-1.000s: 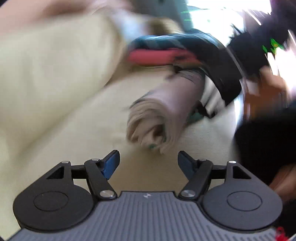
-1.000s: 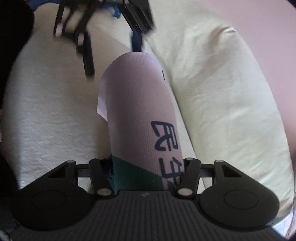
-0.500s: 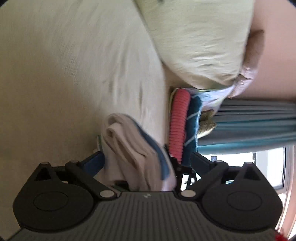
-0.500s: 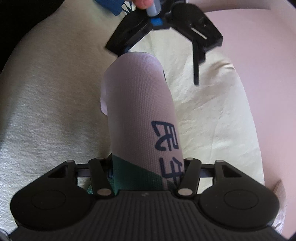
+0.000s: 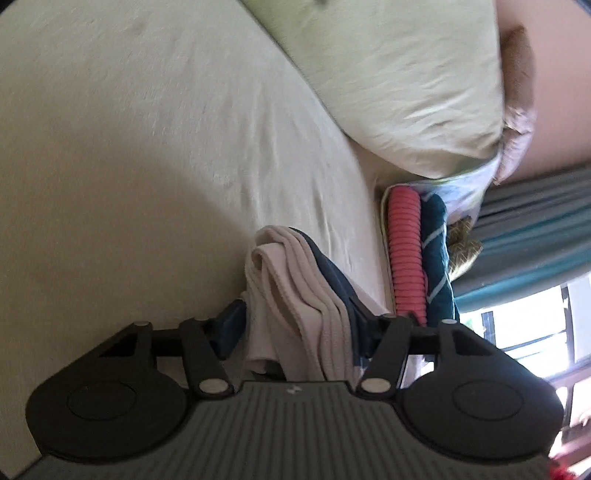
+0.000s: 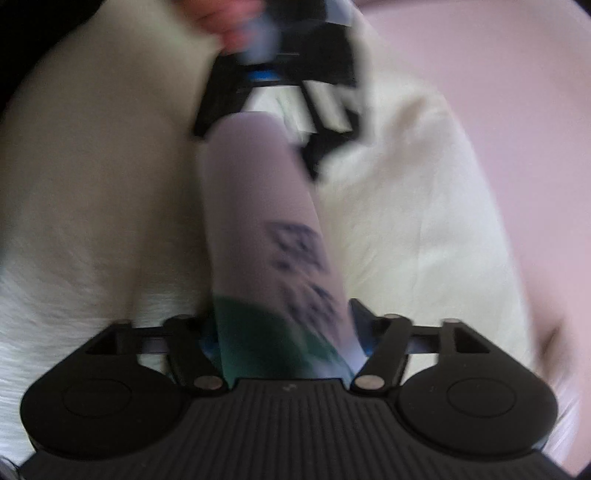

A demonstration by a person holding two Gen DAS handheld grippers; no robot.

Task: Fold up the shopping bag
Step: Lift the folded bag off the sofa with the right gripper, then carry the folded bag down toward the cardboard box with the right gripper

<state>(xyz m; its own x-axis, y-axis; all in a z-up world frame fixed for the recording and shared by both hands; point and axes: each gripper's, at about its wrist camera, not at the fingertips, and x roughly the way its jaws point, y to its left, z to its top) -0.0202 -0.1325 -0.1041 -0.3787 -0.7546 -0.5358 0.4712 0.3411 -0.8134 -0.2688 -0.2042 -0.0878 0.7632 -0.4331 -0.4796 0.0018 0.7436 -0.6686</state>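
Note:
The shopping bag [image 5: 291, 280] is rolled into a pale lilac tube with a green corner and dark printed characters [image 6: 258, 206], held above the bed. My left gripper [image 5: 297, 326] is shut on one end, where layered white and navy edges bulge between the blue pads. In the blurred right wrist view, that left gripper [image 6: 280, 85] shows at the tube's far end with a hand [image 6: 229, 22] on it. My right gripper [image 6: 286, 328] is open. Its fingers have spread around the green end, and a blue pad [image 6: 364, 325] stands just off the bag.
A cream bed sheet [image 5: 147, 147] lies beneath, with a pale green pillow [image 5: 399, 85] beside it. A stack of folded pink and teal cloth [image 5: 404, 251] sits at the bed's edge by a teal curtain [image 5: 535, 258] and a window [image 5: 535, 332].
My left gripper swung round to the tube's free end and shut on it. My right gripper's fingers have spread off the green end, and the right view has become blurred.

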